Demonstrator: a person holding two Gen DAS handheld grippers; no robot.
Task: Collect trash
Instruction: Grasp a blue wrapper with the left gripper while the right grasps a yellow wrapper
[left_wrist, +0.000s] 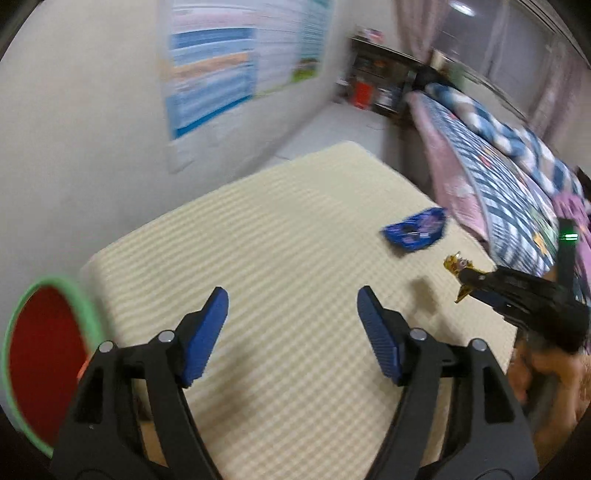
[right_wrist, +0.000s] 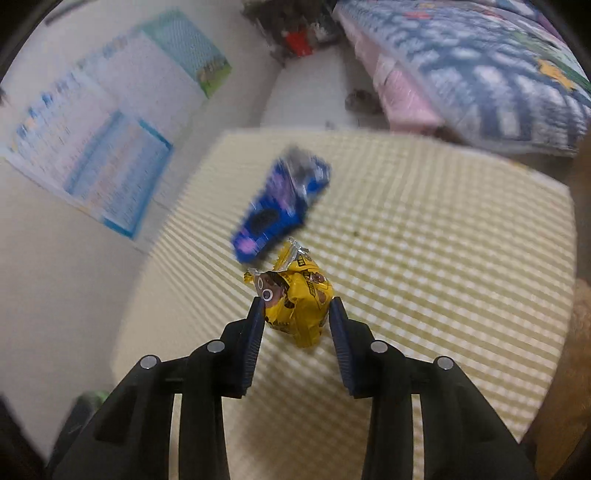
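Risk: losing the yellow wrapper (right_wrist: 299, 306) on the way to the bin (left_wrist: 48, 354).
My right claw (right_wrist: 297, 314) pinches only its crumpled edge above the checked table (right_wrist: 443, 258); left claw (left_wrist: 291, 325) spread, empty. Blue wrapper (right_wrist: 280, 206) still lying on the table.

left gripper (left_wrist: 291, 314) wide apart over checked table (left_wrist: 295, 229) | blue wrapper (left_wrist: 413, 230) far right | right gripper (left_wrist: 466, 282) pinching yellow wrapper (left_wrist: 457, 264), apparently | red bin (left_wrist: 44, 354) at left

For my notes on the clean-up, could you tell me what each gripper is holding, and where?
The right gripper pinches the crumpled yellow wrapper by its two sides. The left gripper holds nothing.
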